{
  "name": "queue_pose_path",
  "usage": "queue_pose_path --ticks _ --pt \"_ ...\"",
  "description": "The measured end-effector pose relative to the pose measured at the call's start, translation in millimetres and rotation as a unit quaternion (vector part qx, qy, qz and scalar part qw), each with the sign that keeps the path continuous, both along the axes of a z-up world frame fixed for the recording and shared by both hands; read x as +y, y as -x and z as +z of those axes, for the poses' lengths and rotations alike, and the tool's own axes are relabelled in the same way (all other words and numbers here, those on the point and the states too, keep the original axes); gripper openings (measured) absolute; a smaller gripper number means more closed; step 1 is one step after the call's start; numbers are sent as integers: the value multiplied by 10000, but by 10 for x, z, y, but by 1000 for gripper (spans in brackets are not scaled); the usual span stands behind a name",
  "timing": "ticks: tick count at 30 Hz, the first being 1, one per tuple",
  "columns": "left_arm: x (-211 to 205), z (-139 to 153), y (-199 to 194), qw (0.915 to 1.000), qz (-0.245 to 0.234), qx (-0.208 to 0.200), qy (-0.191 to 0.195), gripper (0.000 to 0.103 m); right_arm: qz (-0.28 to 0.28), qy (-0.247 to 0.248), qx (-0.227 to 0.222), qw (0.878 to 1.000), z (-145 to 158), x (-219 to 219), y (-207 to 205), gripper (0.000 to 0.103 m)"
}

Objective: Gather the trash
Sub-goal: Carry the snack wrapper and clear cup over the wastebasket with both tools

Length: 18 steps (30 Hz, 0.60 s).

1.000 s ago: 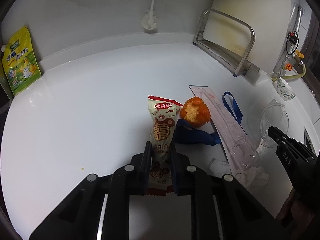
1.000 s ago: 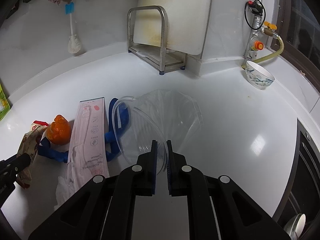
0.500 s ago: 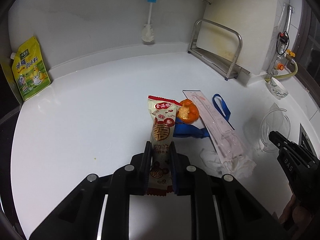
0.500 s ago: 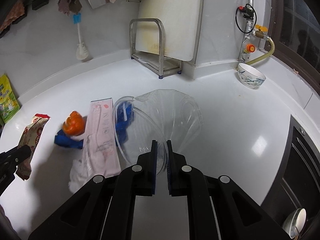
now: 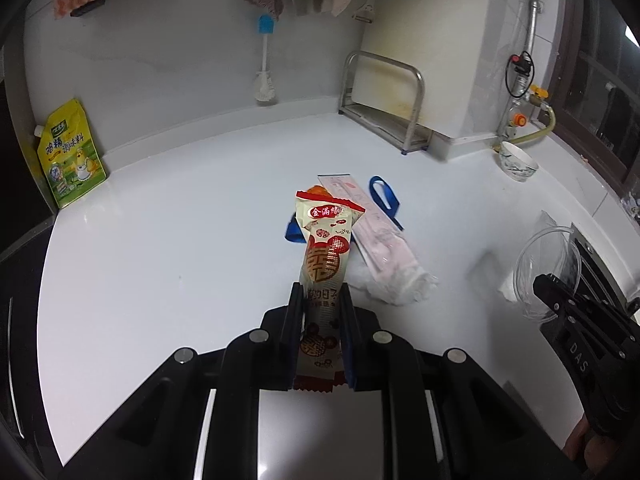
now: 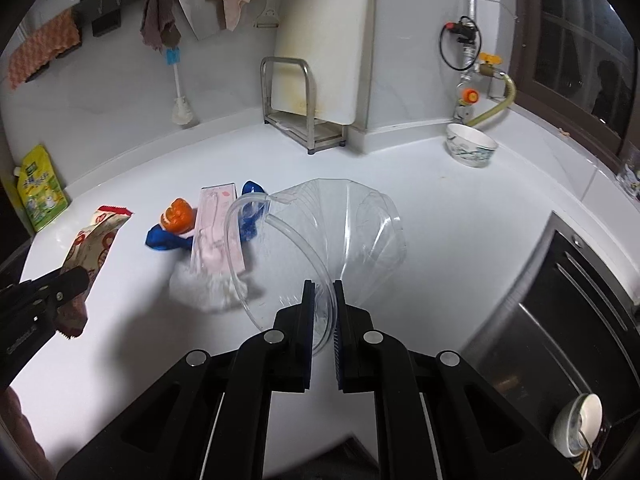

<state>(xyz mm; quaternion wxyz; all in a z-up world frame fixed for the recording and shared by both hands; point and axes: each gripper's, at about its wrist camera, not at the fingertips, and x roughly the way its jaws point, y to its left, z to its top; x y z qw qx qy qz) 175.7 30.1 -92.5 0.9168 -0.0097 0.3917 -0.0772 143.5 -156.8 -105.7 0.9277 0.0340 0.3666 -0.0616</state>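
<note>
The red-and-cream printed snack wrapper, pinched low by the left gripper, may slip free; the right gripper clamps the clear plastic tub.

You are working in a home kitchen, at a white corner countertop.

Look at the wall: dishcloths hang from a rail, a dish brush hangs below them, and a cutting board stands in a metal rack. You can also see a gas valve with a hose, a patterned bowl, a yellow seasoning pouch and a steel appliance front at the right.
</note>
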Motion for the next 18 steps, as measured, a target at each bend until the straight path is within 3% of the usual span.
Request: queue_pose_path --ticks 18 --pt "-455 18 1471 9997 -127 199 78 18 591 65 483 9971 -181 -350 1557 8"
